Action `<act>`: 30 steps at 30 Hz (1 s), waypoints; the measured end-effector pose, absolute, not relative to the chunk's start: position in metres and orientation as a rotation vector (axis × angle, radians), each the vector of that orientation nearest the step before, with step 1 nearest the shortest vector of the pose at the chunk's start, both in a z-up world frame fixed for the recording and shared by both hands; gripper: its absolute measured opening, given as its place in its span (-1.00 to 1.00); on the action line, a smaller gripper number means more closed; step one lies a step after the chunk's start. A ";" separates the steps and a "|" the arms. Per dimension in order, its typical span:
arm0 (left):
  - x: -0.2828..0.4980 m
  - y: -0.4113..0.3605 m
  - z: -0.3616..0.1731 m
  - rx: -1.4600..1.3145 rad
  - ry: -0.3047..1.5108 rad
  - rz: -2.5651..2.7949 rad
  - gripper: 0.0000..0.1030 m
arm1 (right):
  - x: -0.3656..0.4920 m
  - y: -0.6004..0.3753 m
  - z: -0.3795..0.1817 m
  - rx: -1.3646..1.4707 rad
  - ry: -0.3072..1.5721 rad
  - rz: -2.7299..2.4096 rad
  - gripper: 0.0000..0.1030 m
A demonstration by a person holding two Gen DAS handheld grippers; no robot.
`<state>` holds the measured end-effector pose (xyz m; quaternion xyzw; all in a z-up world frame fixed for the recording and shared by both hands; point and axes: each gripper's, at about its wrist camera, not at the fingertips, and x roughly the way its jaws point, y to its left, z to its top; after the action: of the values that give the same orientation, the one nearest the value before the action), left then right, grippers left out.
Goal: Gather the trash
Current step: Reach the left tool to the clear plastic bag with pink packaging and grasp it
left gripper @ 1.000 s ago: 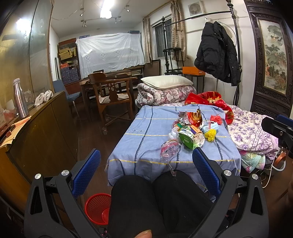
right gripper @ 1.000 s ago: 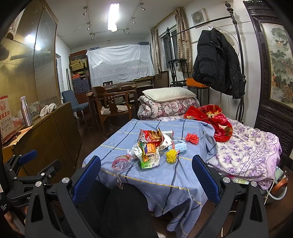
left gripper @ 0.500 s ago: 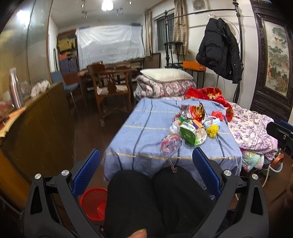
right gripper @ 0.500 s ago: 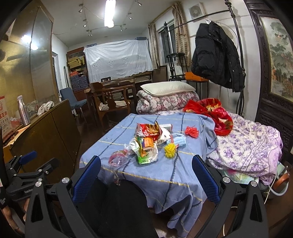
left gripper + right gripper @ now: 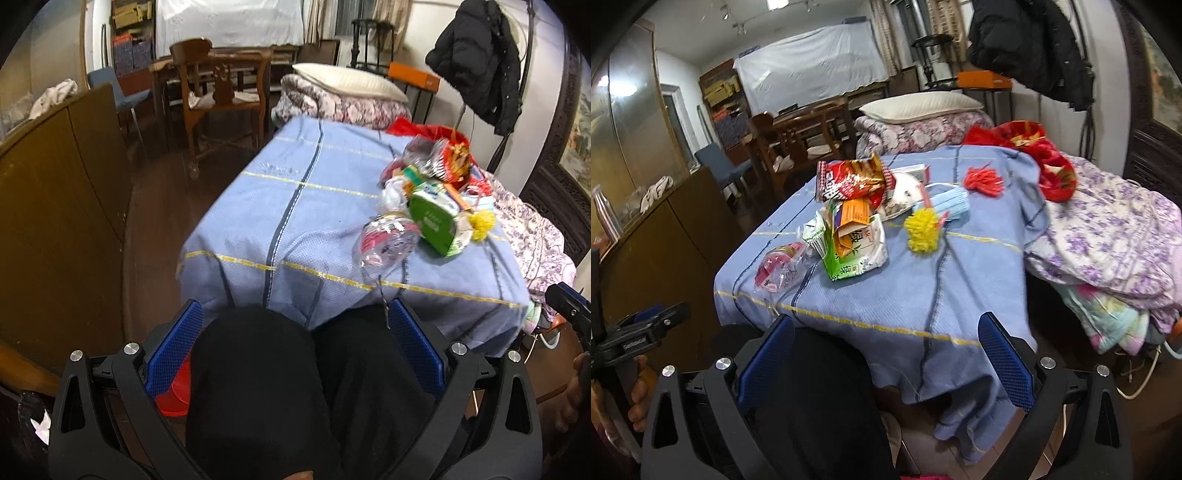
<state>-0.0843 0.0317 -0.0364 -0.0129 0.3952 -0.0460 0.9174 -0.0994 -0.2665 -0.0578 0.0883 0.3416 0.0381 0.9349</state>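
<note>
Resting low over the person's black-trousered knees [image 5: 295,369], the left hand-held gripper [image 5: 295,343] has its blue-padded jaws spread wide with nothing between them. The right hand-held gripper [image 5: 886,347] hangs likewise released and empty, its jaws framing the near edge of the blue checked cloth [image 5: 923,288] that drapes the tabletop.

All the trash lies in a loose heap on that cloth, well apart from both tools. Nearest the front edge sits a crumpled clear plastic bag with pink print [image 5: 779,269]. Just beside it lies a green and white packet [image 5: 857,258] with an orange carton [image 5: 853,221] tucked into its mouth. Behind these a red snack bag [image 5: 853,181] stands tilted against a white wrapper [image 5: 905,192]. To the right, a yellow pom-pom [image 5: 919,232] touches a light blue face mask [image 5: 953,203], and a red tassel [image 5: 984,181] lies a little farther back, near the cloth's folded corner.

In the left wrist view a red basket [image 5: 173,391] shows on the floor, partly hidden behind the left jaw and the person's knee. Floral bedding [image 5: 1108,229] is piled to the right of the tabletop, and a black jacket [image 5: 476,59] hangs on a stand behind it.
</note>
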 end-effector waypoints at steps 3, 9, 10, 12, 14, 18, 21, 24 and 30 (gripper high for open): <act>-0.064 0.018 -0.044 0.004 0.831 -0.127 0.87 | -0.083 -0.262 -0.064 0.176 0.698 0.097 0.89; -0.026 -0.024 -0.051 0.048 0.833 -0.284 0.87 | -0.063 -0.267 -0.072 0.198 0.699 0.111 0.89; -0.019 -0.029 -0.052 0.051 0.832 -0.304 0.87 | -0.061 -0.269 -0.072 0.201 0.698 0.108 0.89; -0.002 -0.042 -0.058 0.064 0.837 -0.342 0.87 | -0.057 -0.274 -0.072 0.211 0.693 0.103 0.89; 0.012 -0.054 -0.066 0.096 0.856 -0.347 0.87 | -0.052 -0.280 -0.073 0.234 0.688 0.098 0.89; 0.034 -0.059 -0.089 0.125 0.904 -0.309 0.87 | -0.045 -0.288 -0.077 0.268 0.686 0.107 0.89; 0.043 -0.048 -0.095 0.104 0.910 -0.272 0.85 | -0.039 -0.288 -0.079 0.272 0.687 0.121 0.89; 0.047 -0.033 -0.091 0.077 0.891 -0.254 0.64 | -0.033 -0.286 -0.082 0.272 0.686 0.132 0.89; 0.050 -0.010 -0.081 0.008 0.874 -0.305 0.22 | -0.022 -0.273 -0.081 0.269 0.683 0.161 0.83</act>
<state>0.0501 -0.0101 -0.0810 0.0039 0.4218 -0.1470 0.8947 -0.0221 -0.2735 -0.0813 0.1316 0.3333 0.0788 0.9303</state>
